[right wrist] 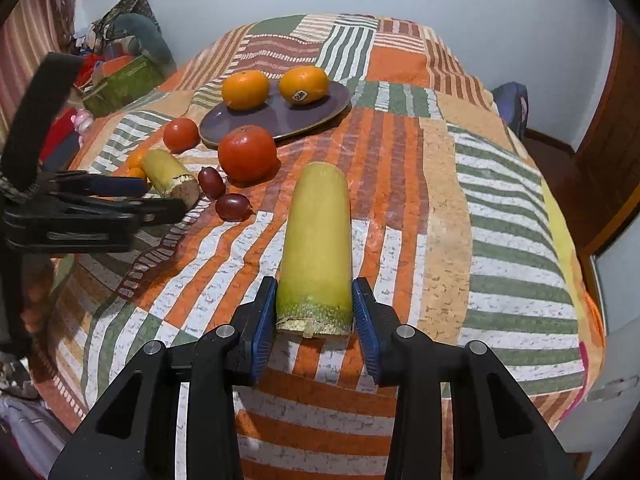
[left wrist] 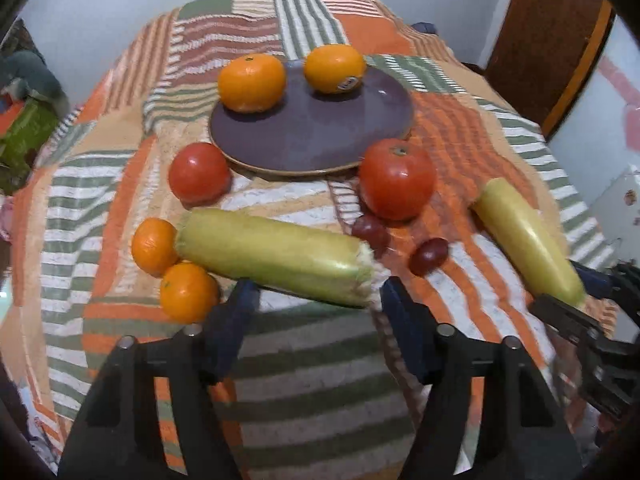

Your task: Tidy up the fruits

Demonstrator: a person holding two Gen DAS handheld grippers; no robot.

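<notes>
Marrow number one, a long yellow-green marrow [right wrist: 316, 248], lies lengthwise on the patchwork cloth [right wrist: 500, 216] with its cut stem end sitting between the blue pads [right wrist: 264, 320] of the right claw [right wrist: 315, 320]; the jaws flank it closely, though contact on either side is not certain. The second marrow [left wrist: 272, 256] lies crosswise just ahead of the left claw [left wrist: 316, 300], whose jaws stand wide and hold nothing. Two small oranges [left wrist: 172, 268] touch its blunt end. Two dark grapes [left wrist: 400, 246] lie between the marrows, near a large tomato [left wrist: 396, 178]; a smaller tomato [left wrist: 199, 173] sits left of the purple plate [left wrist: 320, 132]. That plate carries two oranges [left wrist: 292, 74] on its far side.
</notes>
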